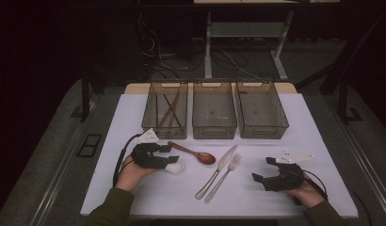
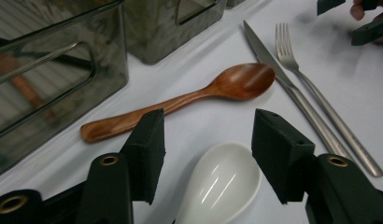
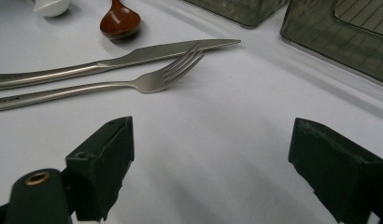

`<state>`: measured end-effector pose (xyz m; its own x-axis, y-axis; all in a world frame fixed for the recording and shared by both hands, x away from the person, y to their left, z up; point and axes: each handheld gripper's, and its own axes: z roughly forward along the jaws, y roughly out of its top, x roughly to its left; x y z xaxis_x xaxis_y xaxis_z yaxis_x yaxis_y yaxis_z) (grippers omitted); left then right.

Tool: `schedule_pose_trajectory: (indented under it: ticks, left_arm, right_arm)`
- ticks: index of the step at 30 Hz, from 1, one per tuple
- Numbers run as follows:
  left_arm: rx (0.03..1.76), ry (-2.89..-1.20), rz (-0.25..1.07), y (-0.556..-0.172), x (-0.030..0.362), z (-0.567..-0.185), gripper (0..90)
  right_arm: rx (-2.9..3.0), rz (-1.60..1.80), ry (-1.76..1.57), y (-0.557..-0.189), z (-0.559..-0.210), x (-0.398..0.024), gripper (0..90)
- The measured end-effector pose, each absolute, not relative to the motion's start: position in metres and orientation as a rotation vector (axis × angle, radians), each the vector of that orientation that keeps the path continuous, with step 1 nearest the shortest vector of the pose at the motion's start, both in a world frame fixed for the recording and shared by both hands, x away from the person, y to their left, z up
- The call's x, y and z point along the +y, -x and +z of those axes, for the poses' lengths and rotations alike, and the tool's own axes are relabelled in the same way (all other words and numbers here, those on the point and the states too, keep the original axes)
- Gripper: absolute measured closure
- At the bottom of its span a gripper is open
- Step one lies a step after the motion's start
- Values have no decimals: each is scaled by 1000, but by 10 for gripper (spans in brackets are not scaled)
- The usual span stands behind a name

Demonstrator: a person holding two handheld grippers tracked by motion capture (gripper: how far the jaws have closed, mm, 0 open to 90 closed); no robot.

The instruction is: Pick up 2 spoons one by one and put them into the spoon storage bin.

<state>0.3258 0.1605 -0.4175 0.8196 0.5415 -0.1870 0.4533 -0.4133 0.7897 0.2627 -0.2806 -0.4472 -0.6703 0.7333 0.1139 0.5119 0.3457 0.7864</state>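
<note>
White spoon (image 2: 221, 183) lay on the surface between the left gripper's (image 2: 206, 140) half-open jaws, untouched. Glazed ceramic looked slippery and brittle; the handle would grip best. Right gripper (image 3: 210, 154) gaped wide, empty.

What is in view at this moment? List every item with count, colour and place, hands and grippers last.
White spoon: 1, white ceramic, on the table between the left gripper's open jaws, not pressed by them.
Wooden spoon: 1, reddish brown, lying just beyond the white spoon.
Knife: 1, silver, mid-table, beside the fork.
Fork: 1, silver, right of the knife.
Bins: 3, smoky clear plastic, in a row at the far edge.
Chopsticks: brown sticks in the left bin, count unclear.
Table: 1, white top.
Left gripper: 1, black, jaws apart around the white spoon.
Right gripper: 1, black, jaws wide open over bare table.
</note>
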Motion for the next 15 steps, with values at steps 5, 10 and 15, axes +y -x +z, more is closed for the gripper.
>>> schedule_pose_trajectory:
  ticks: [5,10,15]
  left_arm:
    - [728,-2104,110,-326,153,-425,419]
    - [720,-2178,112,-323,153,-433,409]
    - [720,-2205,119,-322,152,-435,392]
  right_arm:
    - [2349,1236,-1115,-263,-447,-282,140]
    - [2351,1237,-1105,-263,-446,-283,139]
    - [2349,1239,-1106,-263,-446,-284,140]
